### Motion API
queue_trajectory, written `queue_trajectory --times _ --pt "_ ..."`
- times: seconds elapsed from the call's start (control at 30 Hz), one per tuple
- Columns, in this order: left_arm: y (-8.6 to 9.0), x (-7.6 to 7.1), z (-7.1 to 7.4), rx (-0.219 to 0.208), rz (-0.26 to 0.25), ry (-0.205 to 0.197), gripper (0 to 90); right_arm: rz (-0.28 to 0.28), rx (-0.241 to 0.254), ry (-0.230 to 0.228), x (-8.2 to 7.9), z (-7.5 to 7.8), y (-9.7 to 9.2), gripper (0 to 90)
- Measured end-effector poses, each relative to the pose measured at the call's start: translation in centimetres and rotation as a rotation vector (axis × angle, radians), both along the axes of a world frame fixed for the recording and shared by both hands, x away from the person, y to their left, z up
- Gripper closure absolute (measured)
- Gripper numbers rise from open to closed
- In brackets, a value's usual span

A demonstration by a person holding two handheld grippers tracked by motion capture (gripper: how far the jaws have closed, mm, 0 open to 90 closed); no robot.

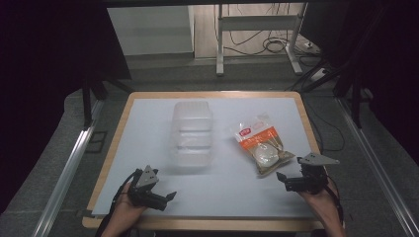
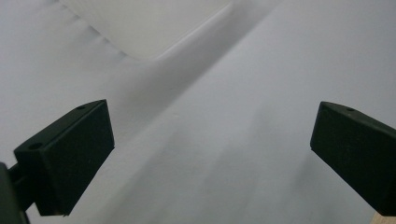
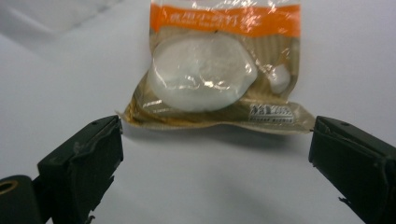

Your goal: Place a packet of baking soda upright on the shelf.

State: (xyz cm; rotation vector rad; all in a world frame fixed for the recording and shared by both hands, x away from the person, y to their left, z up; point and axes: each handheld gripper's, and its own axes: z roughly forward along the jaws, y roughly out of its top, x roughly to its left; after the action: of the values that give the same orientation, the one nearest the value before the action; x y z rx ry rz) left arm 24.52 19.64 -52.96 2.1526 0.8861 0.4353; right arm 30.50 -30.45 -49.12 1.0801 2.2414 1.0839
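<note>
A clear plastic container [image 1: 191, 132] lies upside down or lidded at the table's middle; one pale corner of it [image 2: 149, 23] appears at the top of the left gripper view. An orange and brown snack bag [image 1: 262, 143] holding a round white bun [image 3: 201, 72] lies right of the container. My right gripper [image 1: 289, 181] rests open just below the bag, its jaws wide and level with the bag's bottom edge [image 3: 215, 122], not touching it. My left gripper [image 1: 165, 200] stands open near the front left, over bare white table, with nothing between its fingers.
The white sheet [image 1: 222, 192] covers a wooden-edged table [image 1: 114, 143]. Metal rails [image 1: 69, 168] run along both sides on the floor. A stand [image 1: 257, 29] and cables sit beyond the far edge.
</note>
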Motion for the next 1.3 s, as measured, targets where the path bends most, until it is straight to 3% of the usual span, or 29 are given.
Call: queue_trajectory --times 0.17,0.27,0.43,0.9,1.3 --pt "0.0 0.0 0.0 0.0 -0.002 0.002 0.0 0.009 -0.061 -0.02 0.0 -0.4 -0.1 2.7" --pt "0.0 0.0 0.0 -0.002 -0.001 0.004 0.0 0.004 -0.049 -0.021 0.1 -0.3 -0.3 2.7" --pt "0.0 0.1 -0.1 -0.003 0.002 0.006 0.0 -0.009 -0.038 0.016 0.4 -0.8 -0.7 2.5" --pt "0.0 0.0 -0.1 0.001 -0.002 0.007 0.0 -0.041 -0.017 0.033 0.8 -0.7 -0.4 2.7" --pt "-0.1 0.0 -0.1 0.005 -0.005 0.008 0.0 -0.061 0.007 0.048 1.6 0.0 -0.4 23.2"
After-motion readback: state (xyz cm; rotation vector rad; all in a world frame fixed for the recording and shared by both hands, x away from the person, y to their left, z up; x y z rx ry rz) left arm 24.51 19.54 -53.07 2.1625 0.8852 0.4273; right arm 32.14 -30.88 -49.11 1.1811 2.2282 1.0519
